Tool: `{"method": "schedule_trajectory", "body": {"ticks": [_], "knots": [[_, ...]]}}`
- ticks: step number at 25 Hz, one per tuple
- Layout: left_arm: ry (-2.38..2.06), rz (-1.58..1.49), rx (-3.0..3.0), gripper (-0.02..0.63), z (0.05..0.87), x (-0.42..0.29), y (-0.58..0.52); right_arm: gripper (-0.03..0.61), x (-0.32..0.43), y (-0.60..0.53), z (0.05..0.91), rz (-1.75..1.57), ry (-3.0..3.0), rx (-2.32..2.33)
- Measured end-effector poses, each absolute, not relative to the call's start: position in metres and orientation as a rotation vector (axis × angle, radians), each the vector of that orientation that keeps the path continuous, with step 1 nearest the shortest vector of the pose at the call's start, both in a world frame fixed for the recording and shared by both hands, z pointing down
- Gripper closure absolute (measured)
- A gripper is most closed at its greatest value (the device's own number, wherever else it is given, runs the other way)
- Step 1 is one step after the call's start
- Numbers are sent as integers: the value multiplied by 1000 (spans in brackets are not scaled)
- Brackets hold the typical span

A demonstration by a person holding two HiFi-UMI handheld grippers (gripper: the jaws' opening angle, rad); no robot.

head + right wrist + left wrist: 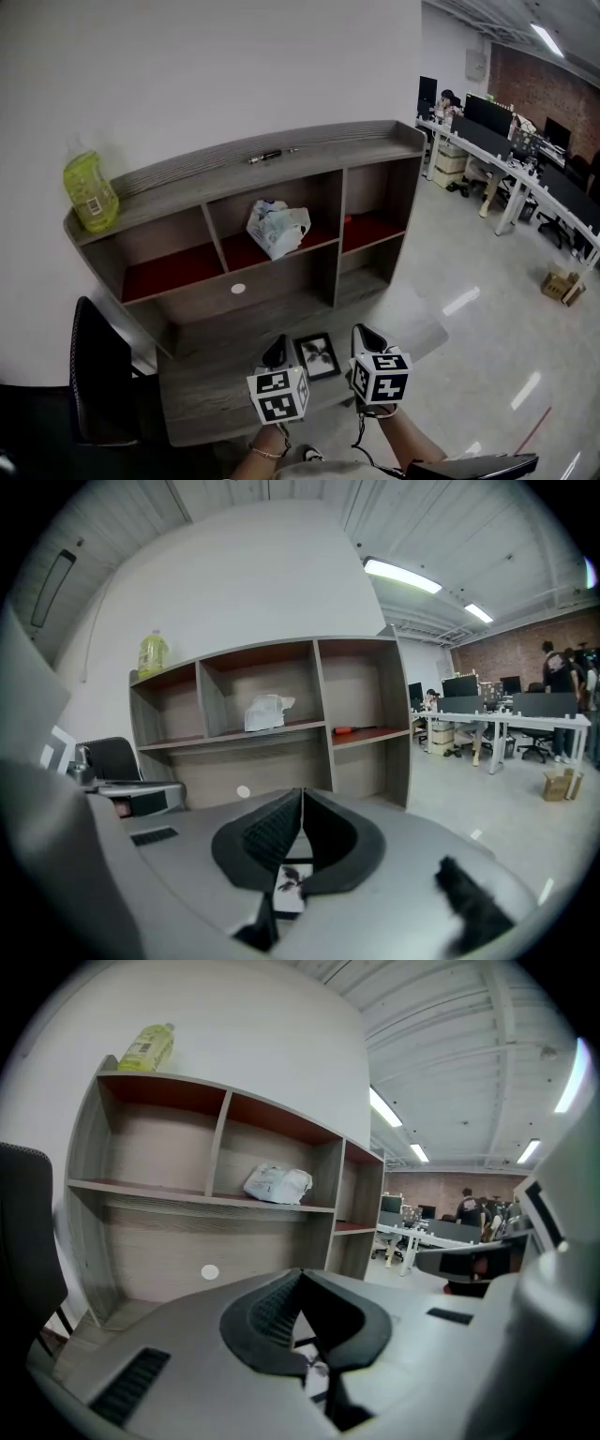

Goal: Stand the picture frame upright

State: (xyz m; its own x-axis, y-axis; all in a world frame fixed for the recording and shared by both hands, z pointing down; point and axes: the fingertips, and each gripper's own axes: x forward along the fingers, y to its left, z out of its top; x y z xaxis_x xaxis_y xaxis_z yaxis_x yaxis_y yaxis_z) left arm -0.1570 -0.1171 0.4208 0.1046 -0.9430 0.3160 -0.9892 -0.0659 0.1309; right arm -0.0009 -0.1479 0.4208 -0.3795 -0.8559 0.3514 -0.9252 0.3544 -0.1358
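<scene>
A small black picture frame with a dark leaf print lies flat on the grey desk, near its front edge. My left gripper hovers just left of the frame, and my right gripper just right of it. Both are above the desk and touch nothing. In the left gripper view the left gripper has its pads meeting at the tips, with a sliver of the frame showing below them. The right gripper is likewise shut and empty, with the frame beneath it.
A grey hutch with red-lined cubbies stands at the back of the desk. A crumpled white bag sits in the middle cubby, a yellow-green bottle on the top left. A black chair stands at the left. Office desks and people are far right.
</scene>
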Motion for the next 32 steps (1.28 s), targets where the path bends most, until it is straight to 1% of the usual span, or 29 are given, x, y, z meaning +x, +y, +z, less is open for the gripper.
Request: {"method": "schedule_trajectory", "body": {"ticks": [13, 23, 32], "knots": [[-1917, 247, 1980, 612, 449, -188, -167, 546, -29, -203, 450, 511, -2372, 1533], [-1942, 308, 1927, 612, 460, -182, -174, 546, -29, -223, 463, 552, -2387, 1450], [-2032, 249, 1819, 612, 450, -178, -191, 546, -32, -253, 452, 507, -2457, 1312]]}}
